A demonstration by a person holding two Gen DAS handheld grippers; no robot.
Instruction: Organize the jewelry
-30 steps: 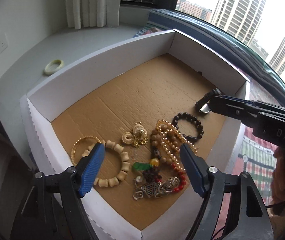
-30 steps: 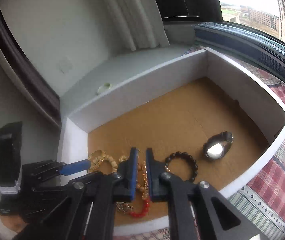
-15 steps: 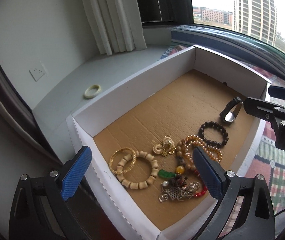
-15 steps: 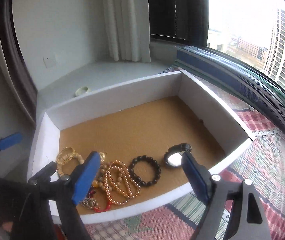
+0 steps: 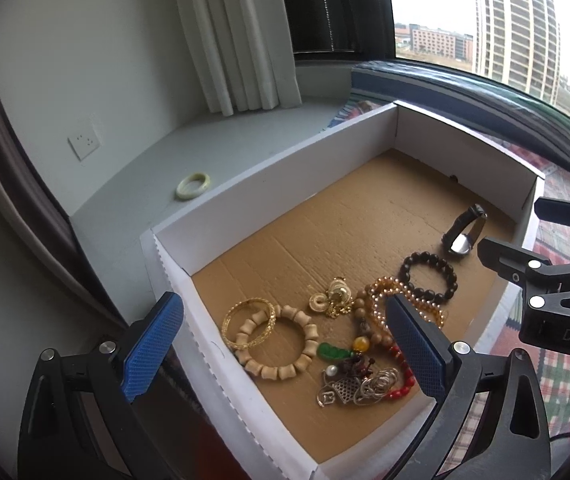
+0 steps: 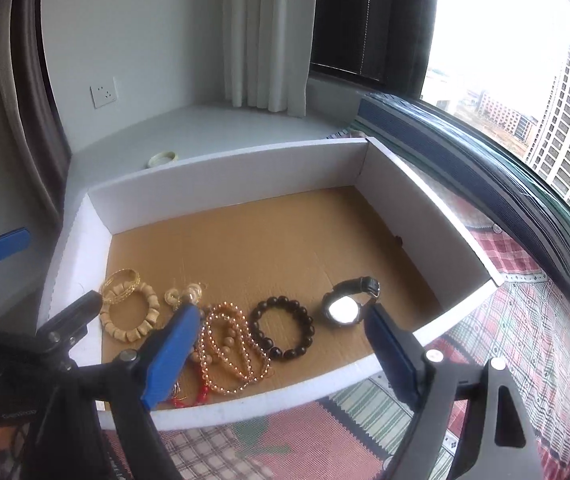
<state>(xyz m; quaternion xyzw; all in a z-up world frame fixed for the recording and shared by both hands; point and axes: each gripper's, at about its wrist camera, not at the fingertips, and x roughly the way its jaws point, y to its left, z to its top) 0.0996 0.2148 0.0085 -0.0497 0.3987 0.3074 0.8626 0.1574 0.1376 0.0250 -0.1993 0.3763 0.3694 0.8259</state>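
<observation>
On the grey window ledge (image 5: 205, 148) at far left a pale jade bangle (image 5: 193, 185) lies alone outside the cardboard box (image 5: 269, 184), probably still waiting to be brought in with the rest. The left gripper (image 5: 281, 340) hangs above the box's near-left corner, spread wide and grasping nothing, seemingly parked there to keep the pile in sight. Inside, all the jewelry sits along the near wall, leaving the far half of the brown floor bare as room for sorting. Leftmost is a gold bangle (image 5: 249, 322) overlapping a pale bamboo-bead bracelet (image 5: 277, 342); next a small gold pendant cluster (image 5: 333, 298); below it a tangle with a green stone (image 5: 331, 351), silver charms (image 5: 349, 388) and red beads (image 5: 399, 390), knotted enough that it will likely need teasing apart. Then comes an amber bead strand (image 6: 229, 350), looped over itself, a dark bead bracelet (image 6: 283, 326) lying flat and apart, and a wristwatch (image 6: 345, 306) tipped on its strap, near the right wall. The right gripper (image 6: 281, 350) hovers over the near rim, released and empty, with bracelet and watch framed between its blue pads (image 6: 171, 350), a likely next pick.
</observation>
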